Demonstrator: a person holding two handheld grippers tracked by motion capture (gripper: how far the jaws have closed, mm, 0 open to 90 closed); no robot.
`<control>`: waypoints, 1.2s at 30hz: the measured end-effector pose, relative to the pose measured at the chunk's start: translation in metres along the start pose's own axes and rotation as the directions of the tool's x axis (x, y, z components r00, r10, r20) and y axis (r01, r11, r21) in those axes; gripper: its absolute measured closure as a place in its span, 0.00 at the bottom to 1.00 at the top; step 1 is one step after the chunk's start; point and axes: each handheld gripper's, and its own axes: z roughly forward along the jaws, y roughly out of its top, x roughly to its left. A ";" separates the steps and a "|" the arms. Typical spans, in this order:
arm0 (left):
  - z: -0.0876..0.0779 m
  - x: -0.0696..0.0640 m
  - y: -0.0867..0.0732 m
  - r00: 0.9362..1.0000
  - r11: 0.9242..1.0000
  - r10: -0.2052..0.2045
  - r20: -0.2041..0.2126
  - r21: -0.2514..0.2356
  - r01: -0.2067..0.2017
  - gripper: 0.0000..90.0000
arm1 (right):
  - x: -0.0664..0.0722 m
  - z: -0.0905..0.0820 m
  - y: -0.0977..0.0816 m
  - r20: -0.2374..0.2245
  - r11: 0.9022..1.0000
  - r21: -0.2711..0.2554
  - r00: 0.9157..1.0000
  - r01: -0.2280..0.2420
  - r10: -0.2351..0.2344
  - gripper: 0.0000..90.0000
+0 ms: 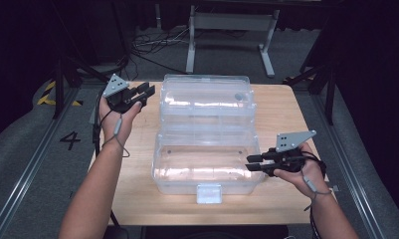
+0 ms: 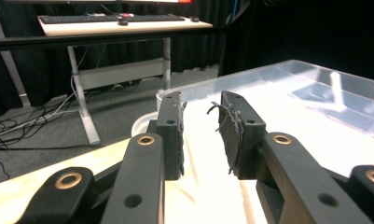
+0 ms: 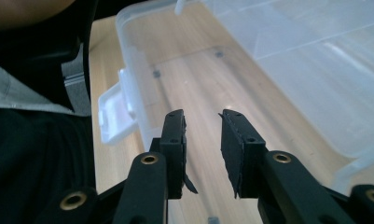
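Clear plastic, a hinged box (image 1: pixel 207 149) lies open at the middle of a pale wooden table (image 1: pixel 281 114), its lid (image 1: pixel 205 99) folded back flat toward the far edge and its tub (image 1: pixel 205 167) nearer the person, a white latch (image 1: pixel 209 193) hanging at the front wall. The tub holds nothing; the wood grain shows through its floor.

At the far left corner of the lid, the left gripper (image 1: pixel 146 91) is held above the table edge, close to the lid's corner but clear of it, its grey plate (image 1: pixel 115 85) tilted up. In the left gripper view its jaws stand apart with nothing between them, frayed pad lining (image 2: pixel 229 126) curling off the right-hand one, and the lid's rim (image 2: pixel 250 77) stretches away just beyond.

The right gripper (image 1: pixel 251 163) points in at the tub's right end, its tips at the side wall; whether they touch it cannot be told. The right gripper view looks down across the tub (image 3: pixel 212 79), jaws parted and holding nothing, with the latch (image 3: pixel 117 116) off to the left.

A forearm (image 1: pixel 95 194) enters from below on the left; a second desk (image 2: pixel 119 25) with a keyboard (image 2: pixel 110 17) stands behind.
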 end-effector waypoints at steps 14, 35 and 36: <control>-0.045 -0.037 -0.012 0.996 0.996 0.012 0.094 0.086 -0.020 0.74 | -0.018 -0.024 0.000 0.088 0.994 -0.086 0.993 -0.073 0.080 0.77; -0.071 -0.048 -0.020 0.984 0.968 0.022 0.175 0.244 -0.065 0.69 | -0.041 -0.048 -0.014 0.209 0.980 -0.077 0.958 -0.185 0.197 0.74; -0.071 -0.049 -0.021 0.983 0.966 0.026 0.182 0.248 -0.071 0.69 | -0.042 -0.048 -0.015 0.216 0.980 -0.072 0.956 -0.187 0.199 0.74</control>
